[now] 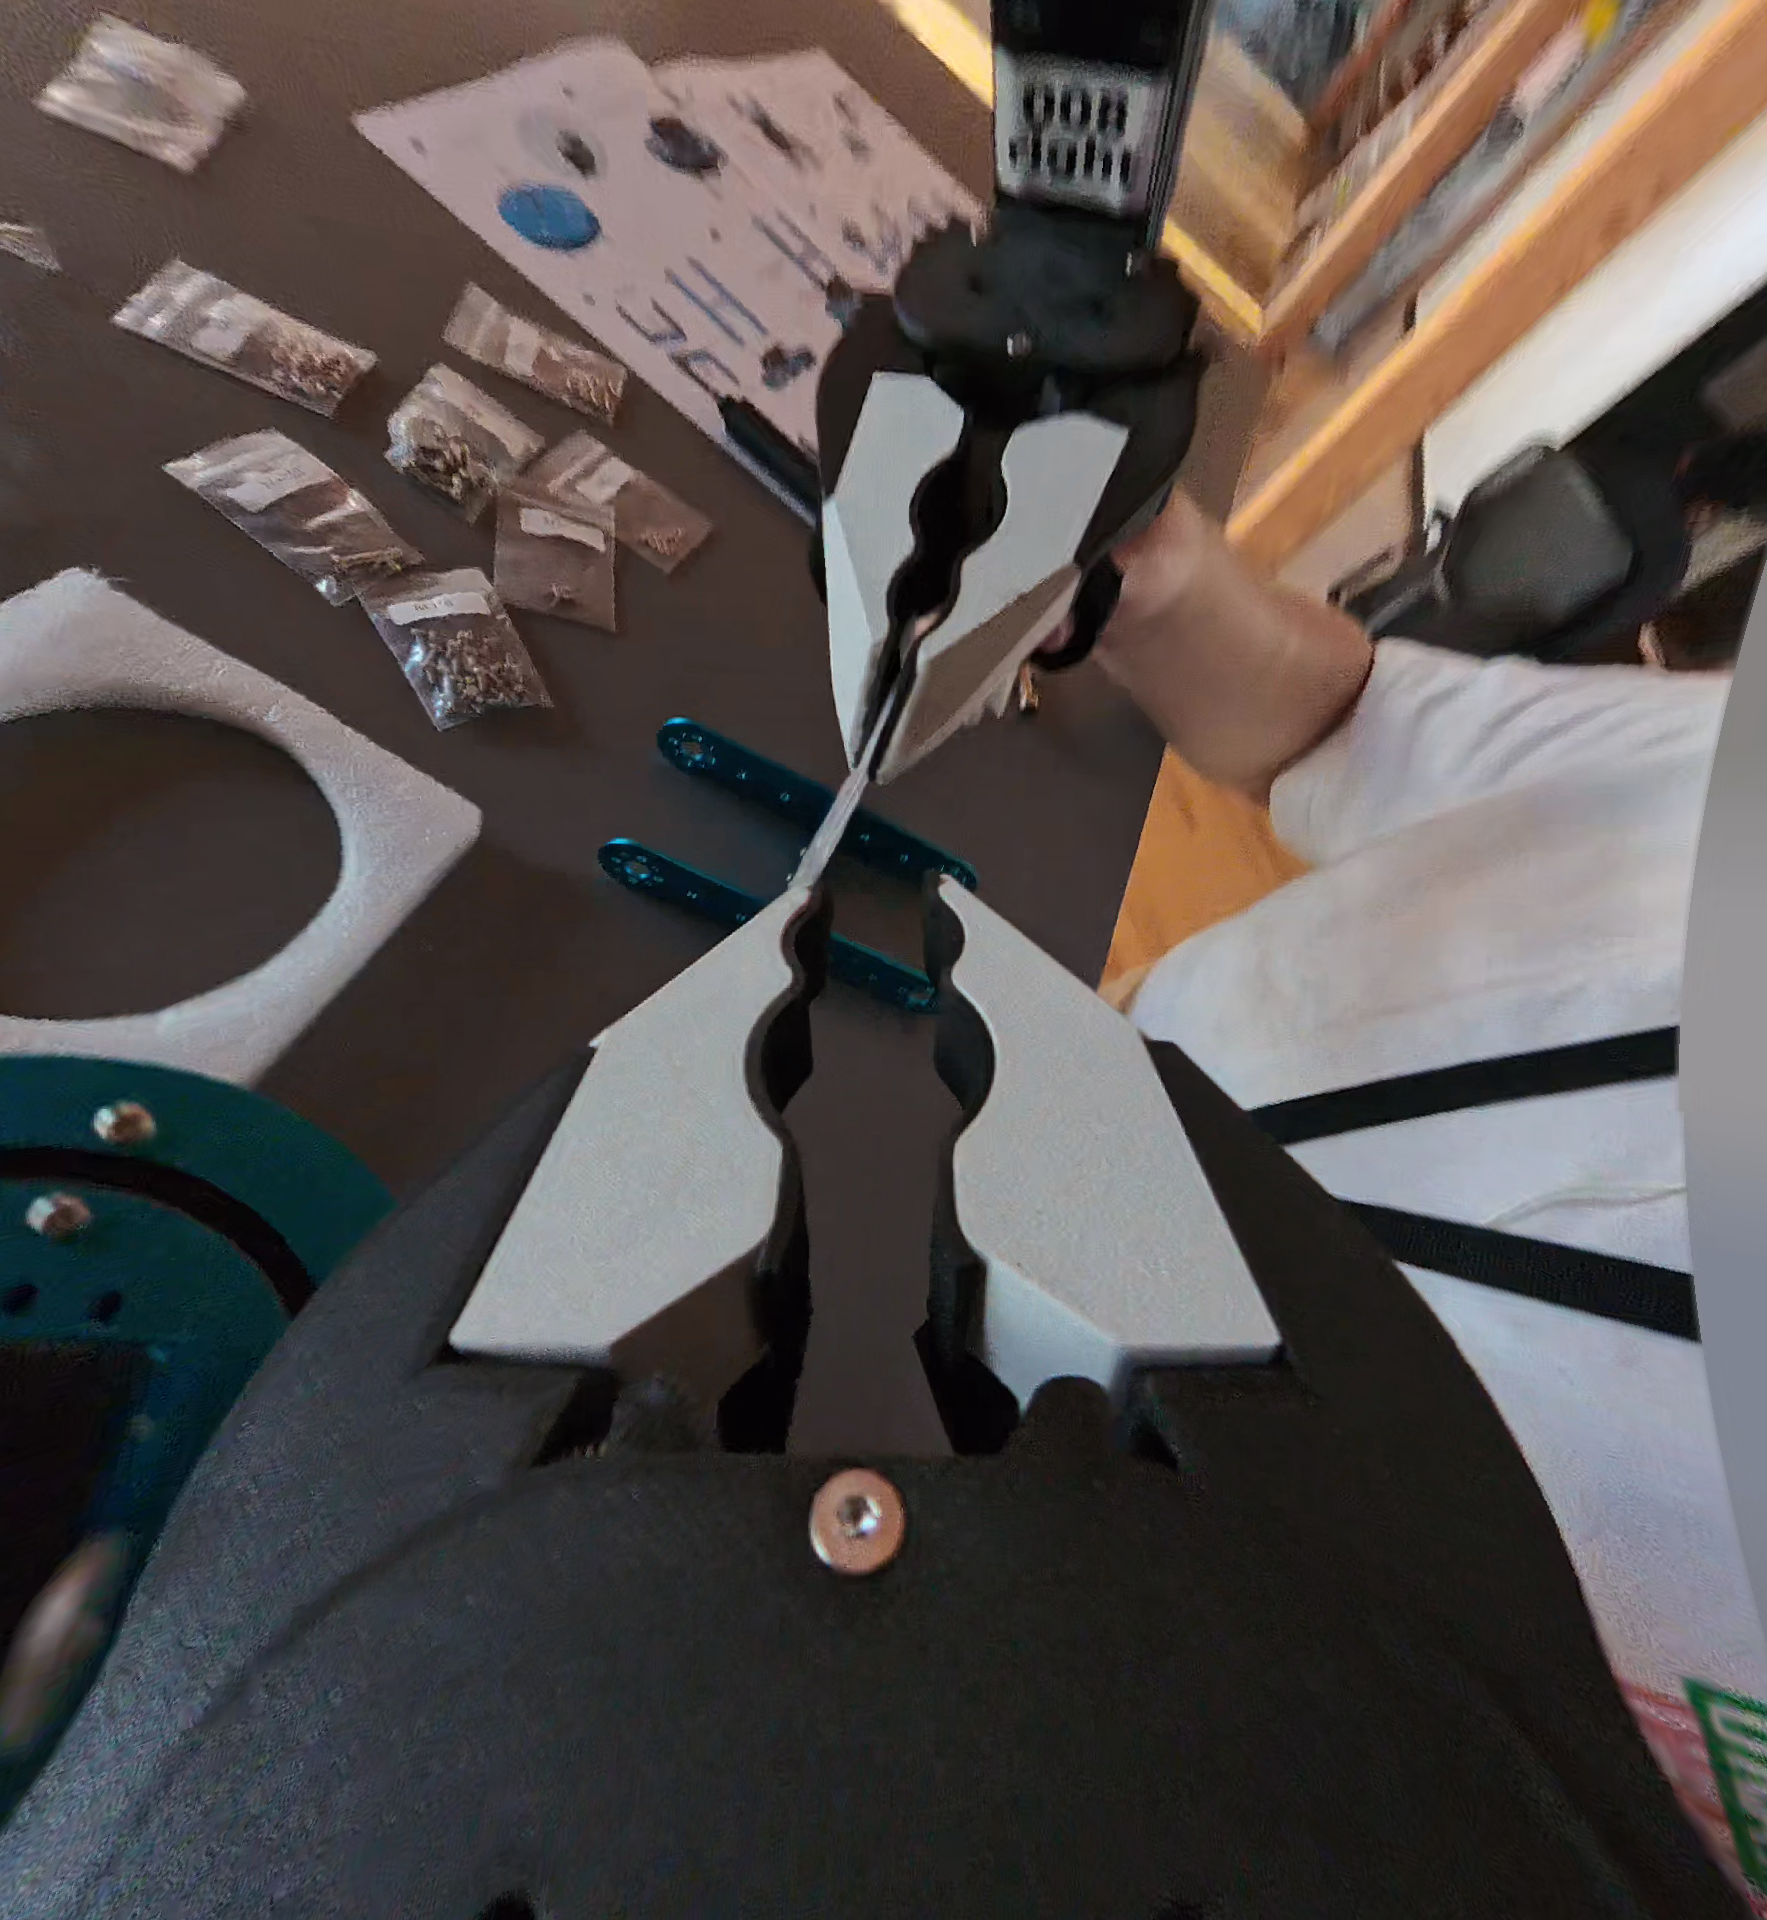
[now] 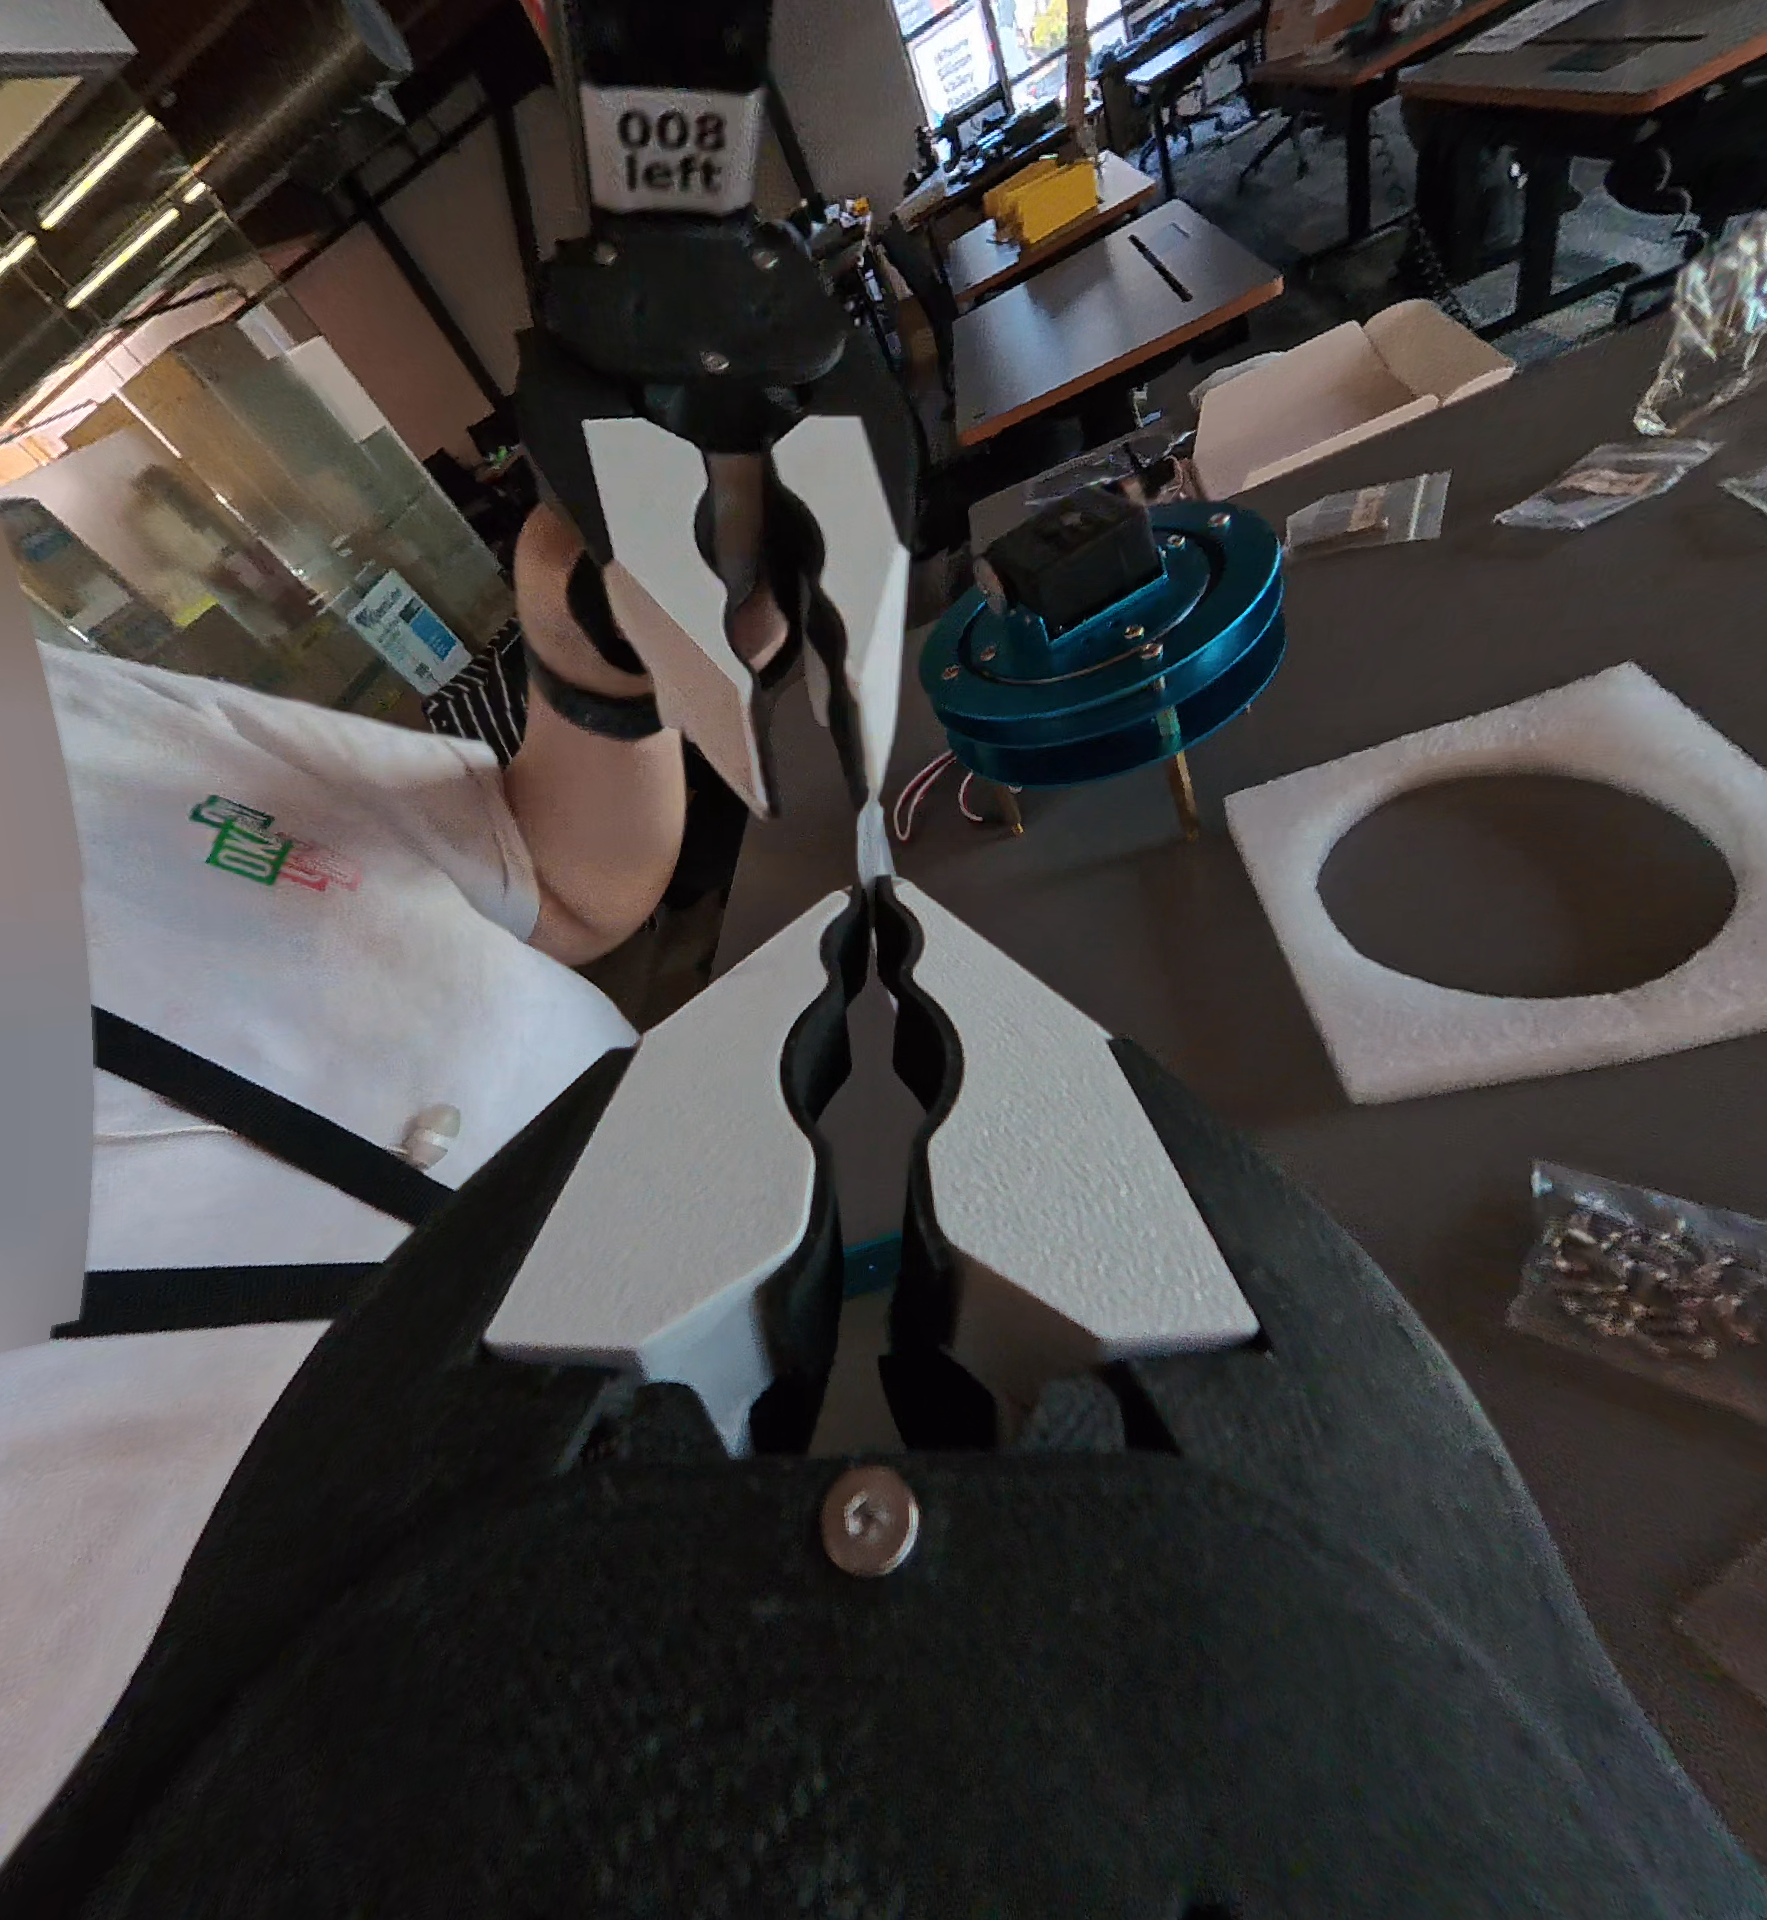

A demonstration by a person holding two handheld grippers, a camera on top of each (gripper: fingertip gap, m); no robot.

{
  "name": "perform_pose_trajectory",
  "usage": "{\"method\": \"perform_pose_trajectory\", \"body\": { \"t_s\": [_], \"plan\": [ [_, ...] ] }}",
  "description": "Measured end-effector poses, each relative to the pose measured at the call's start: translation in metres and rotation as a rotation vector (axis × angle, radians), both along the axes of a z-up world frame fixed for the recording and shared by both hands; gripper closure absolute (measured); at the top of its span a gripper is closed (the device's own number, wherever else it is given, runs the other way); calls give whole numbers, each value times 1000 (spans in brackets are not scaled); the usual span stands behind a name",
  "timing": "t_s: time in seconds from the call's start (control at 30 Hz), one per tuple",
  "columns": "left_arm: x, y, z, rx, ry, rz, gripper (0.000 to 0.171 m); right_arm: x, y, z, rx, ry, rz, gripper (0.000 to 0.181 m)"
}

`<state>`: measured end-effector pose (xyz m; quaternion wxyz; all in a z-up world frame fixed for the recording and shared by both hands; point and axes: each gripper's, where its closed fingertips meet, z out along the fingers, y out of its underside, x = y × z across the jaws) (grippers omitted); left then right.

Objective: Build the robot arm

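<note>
My right gripper is shut on a thin whitish flat strip, seen edge-on. In the left wrist view the right gripper comes in from above with the strip pinched at its tips. My left gripper is open; the strip's far end lies against one of its fingertips, and the other finger stands apart from it. The right wrist view shows the left gripper with a gap between its tips. Two blue metal bars with holes lie on the dark table below both grippers.
A blue round base carrying a black motor block stands on legs nearby. A white foam square with a round hole and several small bags of screws lie on the table, with a printed sheet behind. A person in a white shirt stands close. Less than 4 cm separates the two grippers' tips.
</note>
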<state>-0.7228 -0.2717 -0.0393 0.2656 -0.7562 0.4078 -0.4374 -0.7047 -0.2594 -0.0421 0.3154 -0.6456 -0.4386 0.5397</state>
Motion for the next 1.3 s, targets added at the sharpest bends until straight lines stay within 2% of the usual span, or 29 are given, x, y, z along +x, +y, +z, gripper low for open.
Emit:
{"method": "perform_pose_trajectory", "body": {
  "t_s": [0.07, 0.13, 0.2, 0.27, 0.37, 0.43, 0.5, 0.6, 0.7, 0.9, 1.03, 1.07, 1.3],
  "plan": [
    [-5, -7, 2, 25, -115, 136, 155, -3, -15, -7, -27, 5, 24, 181],
    [-14, -11, -8, 64, -128, 248, 145, -8, -27, -13, -20, 7, 48, 181],
    [-17, -18, -15, 90, -137, 282, 144, -12, -37, -17, -10, 8, 75, 181],
    [-11, -29, -17, 91, -188, 248, 152, -16, -42, -19, -7, 6, 91, 181],
    [-4, -37, -32, 52, -197, 215, 160, -22, -49, -22, -25, 16, 124, 181],
    [-1, -42, -38, 42, -229, 187, 171, -23, -52, -27, -46, 7, 132, 181],
    [0, -44, -41, 79, -255, 173, 171, -22, -53, -29, -52, 2, 135, 181],
    [-1, -48, -54, 88, -204, 162, 171, -17, -55, -30, 2, -37, 162, 162],
    [-1, -51, -63, 124, -138, 145, 171, -13, -57, -27, 111, -79, 191, 167],
    [9, -59, -76, 184, -37, 93, 171, -13, -64, -48, 247, -296, 283, 167],
    [14, -62, -80, 196, -13, 70, 171, -12, -68, -59, 244, -375, 326, 168],
    [15, -62, -80, 195, -14, 67, 171, -12, -69, -60, 242, -381, 335, 174],
    [16, -64, -80, 200, -9, 54, 171, -10, -72, -64, 212, -372, 357, 181]
  ]
}}
